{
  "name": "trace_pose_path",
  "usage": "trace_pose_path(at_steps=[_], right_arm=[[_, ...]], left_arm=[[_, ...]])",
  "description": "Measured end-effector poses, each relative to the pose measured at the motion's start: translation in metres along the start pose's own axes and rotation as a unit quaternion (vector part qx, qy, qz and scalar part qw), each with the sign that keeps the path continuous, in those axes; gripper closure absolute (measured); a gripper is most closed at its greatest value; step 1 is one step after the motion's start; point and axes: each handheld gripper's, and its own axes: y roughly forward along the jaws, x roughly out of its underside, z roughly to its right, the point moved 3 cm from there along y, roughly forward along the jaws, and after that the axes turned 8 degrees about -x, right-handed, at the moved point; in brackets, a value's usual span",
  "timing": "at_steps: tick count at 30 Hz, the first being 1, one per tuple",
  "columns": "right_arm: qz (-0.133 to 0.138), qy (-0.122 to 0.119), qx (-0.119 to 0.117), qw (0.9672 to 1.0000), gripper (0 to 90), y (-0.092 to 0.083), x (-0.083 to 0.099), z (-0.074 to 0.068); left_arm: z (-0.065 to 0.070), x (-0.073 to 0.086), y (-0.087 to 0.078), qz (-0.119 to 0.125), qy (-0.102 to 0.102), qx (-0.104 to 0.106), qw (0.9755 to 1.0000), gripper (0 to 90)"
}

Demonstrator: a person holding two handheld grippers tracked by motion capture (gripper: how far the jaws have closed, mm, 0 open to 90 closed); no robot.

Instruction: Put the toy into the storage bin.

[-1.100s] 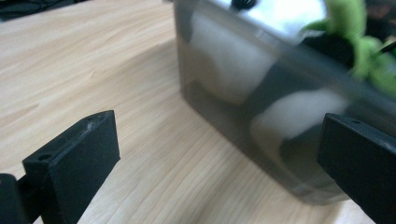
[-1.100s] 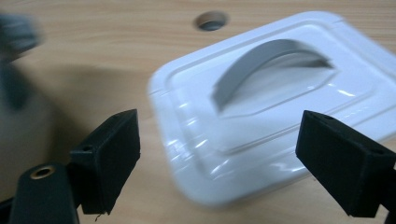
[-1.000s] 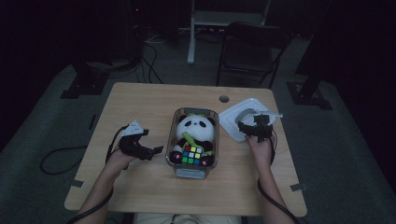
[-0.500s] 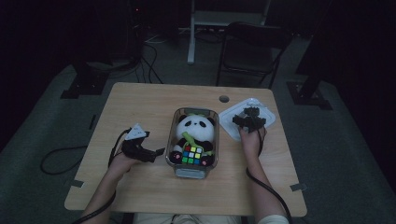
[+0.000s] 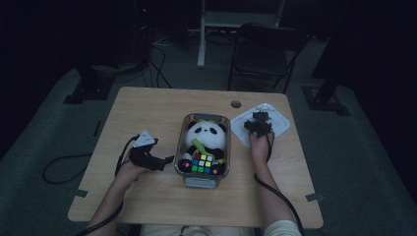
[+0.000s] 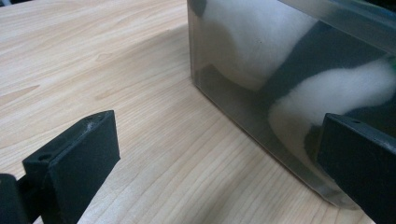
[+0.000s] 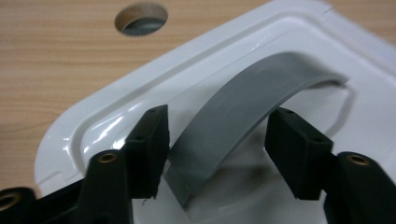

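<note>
Lid [image 5: 268, 123] lies flat on table [image 5: 147, 113], right of centre in high view, just beside box [image 5: 183, 147]. Grey handle [image 7: 252, 114] arches across centre of right gripper view. Right gripper [image 7: 217, 140] is set astride handle, jaws just closing; left pad is touching handle edge, right pad is seen apart, no pinch yet. Round hole [image 7: 141, 18] is seen upper left of that view. Box holds panda [image 5: 206, 140] and cube [image 5: 202, 163]. Left gripper [image 6: 224, 163] is held spread beside box wall, lower left of centre, nothing between jaws.
</note>
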Motion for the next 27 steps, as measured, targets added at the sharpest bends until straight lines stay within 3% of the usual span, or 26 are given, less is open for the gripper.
trace_pose_path(at_steps=[3, 8, 13, 16, 20, 27], right_arm=[[-0.001, -0.002, -0.016, 0.9999, 54.5, 0.001, 0.002, -0.001], [-0.006, -0.004, -0.038, 0.9993, 58.6, -0.001, 0.002, -0.003], [-0.011, -0.016, -0.076, 0.9969, 64.1, -0.01, 0.004, -0.001], [-0.017, -0.029, -0.119, 0.9923, 66.2, -0.017, 0.007, 0.0], [-0.026, -0.051, -0.158, 0.9859, 68.6, -0.03, 0.015, 0.003], [-0.06, -0.094, -0.218, 0.9695, 69.7, -0.055, 0.031, 0.009]], left_arm=[[0.0, -0.001, -0.001, 0.004, -0.003, 0.0, 1.0, 0.5], [0.0, -0.002, 0.0, 0.006, -0.004, 0.001, 1.0, 0.5], [0.001, -0.002, 0.0, 0.004, -0.003, 0.002, 1.0, 0.5], [0.002, -0.003, 0.0, 0.003, -0.001, 0.001, 1.0, 0.5], [0.002, -0.003, -0.001, 0.006, -0.002, 0.0, 1.0, 0.5], [0.002, -0.005, -0.003, 0.009, -0.005, -0.001, 0.9999, 0.5]])
